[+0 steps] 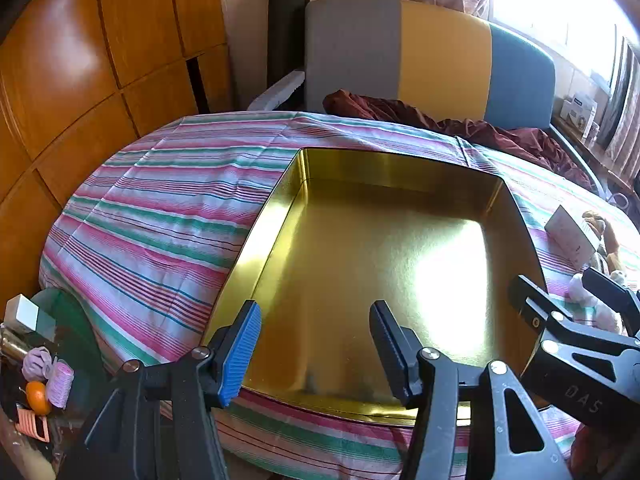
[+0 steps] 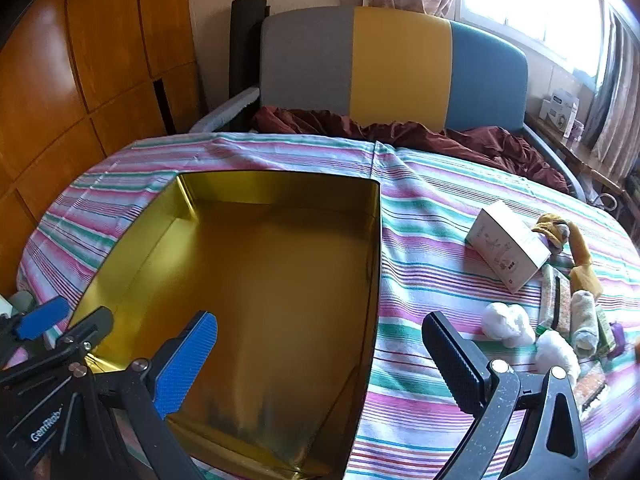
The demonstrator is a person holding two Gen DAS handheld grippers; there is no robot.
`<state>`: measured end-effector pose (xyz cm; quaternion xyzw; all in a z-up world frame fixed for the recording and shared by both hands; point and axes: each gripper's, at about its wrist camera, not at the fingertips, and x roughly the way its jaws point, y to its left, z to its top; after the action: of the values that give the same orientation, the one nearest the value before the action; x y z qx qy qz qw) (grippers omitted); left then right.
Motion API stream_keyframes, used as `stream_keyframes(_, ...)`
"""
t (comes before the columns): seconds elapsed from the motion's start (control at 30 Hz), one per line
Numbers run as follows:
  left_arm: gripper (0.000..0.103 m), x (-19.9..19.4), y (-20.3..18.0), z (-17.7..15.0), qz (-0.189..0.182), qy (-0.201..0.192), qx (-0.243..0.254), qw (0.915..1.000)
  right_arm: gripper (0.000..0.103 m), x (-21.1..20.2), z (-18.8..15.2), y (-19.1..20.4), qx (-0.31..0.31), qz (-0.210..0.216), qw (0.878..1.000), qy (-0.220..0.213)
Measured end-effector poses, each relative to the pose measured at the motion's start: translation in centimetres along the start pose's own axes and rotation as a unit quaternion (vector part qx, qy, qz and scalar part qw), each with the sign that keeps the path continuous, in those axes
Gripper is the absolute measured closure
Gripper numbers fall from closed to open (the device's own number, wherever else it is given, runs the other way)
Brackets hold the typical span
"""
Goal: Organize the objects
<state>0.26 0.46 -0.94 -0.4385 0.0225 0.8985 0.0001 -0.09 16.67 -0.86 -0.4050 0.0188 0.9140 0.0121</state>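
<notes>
Sunlight is pouring through a window at the upper right, washing over a bench (image 2: 420, 248) that is wearing a pink, green and white striped cloth. Wooden cabinet panels (image 1: 80, 80) are filling the left side, and a chair (image 2: 400, 68) with a grey, yellow and blue back is standing behind the bench with dark red fabric (image 2: 420, 132) bunched on its seat.

An empty gold tin (image 2: 260, 280), rectangular and shiny inside, is lying open on the left half of the cloth. To its right the loose items are waiting well apart from it: a white carton (image 2: 508, 246), a yellow plush toy (image 2: 576, 252) just beyond it, two white fluffy balls (image 2: 506, 326), a rolled cloth (image 2: 584, 320) and some flat packets (image 2: 554, 300) lying close together near the bench edge.

The left gripper (image 1: 316, 350) is hanging over the near end of the tin with its fingers (image 1: 242, 354) standing partly apart and nothing between them. The right gripper (image 2: 320, 360) is hanging above the tin's right wall, its fingers (image 2: 184, 364) spread wide, one over the tin and the other over the cloth, gripping nothing.
</notes>
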Motion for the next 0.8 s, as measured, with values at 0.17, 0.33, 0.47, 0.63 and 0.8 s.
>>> stream_keyframes(0.17, 0.046, -0.2, -0.3, -0.1, 0.008, -0.005, 0.006, 0.9999, 0.0, -0.2, 0.0, 0.1, -0.004, 0.003, 1.0, -0.006)
stream_keyframes(0.33, 0.046, -0.1, -0.4, -0.1, 0.005, -0.001, 0.007, 1.0, 0.0, -0.3, 0.0, -0.3, -0.001, 0.002, 1.0, -0.006)
stream_keyframes(0.47, 0.046, 0.1, -0.5, -0.1, 0.002, 0.004, 0.005, 1.0, 0.0, -0.6, 0.0, -0.6, 0.0, 0.004, 1.0, -0.01)
stream_keyframes(0.63, 0.046, 0.2, -0.9, -0.3, -0.02, 0.013, 0.0, 0.9997, 0.0, -1.4, 0.6, -1.8, -0.012, 0.008, 1.0, -0.019)
stream_keyframes(0.8, 0.046, -0.1, -2.0, -1.0, -0.06, 0.005, 0.012, 0.9981, 0.0, -2.3, 0.5, -5.2, -0.002, -0.008, 1.0, -0.021)
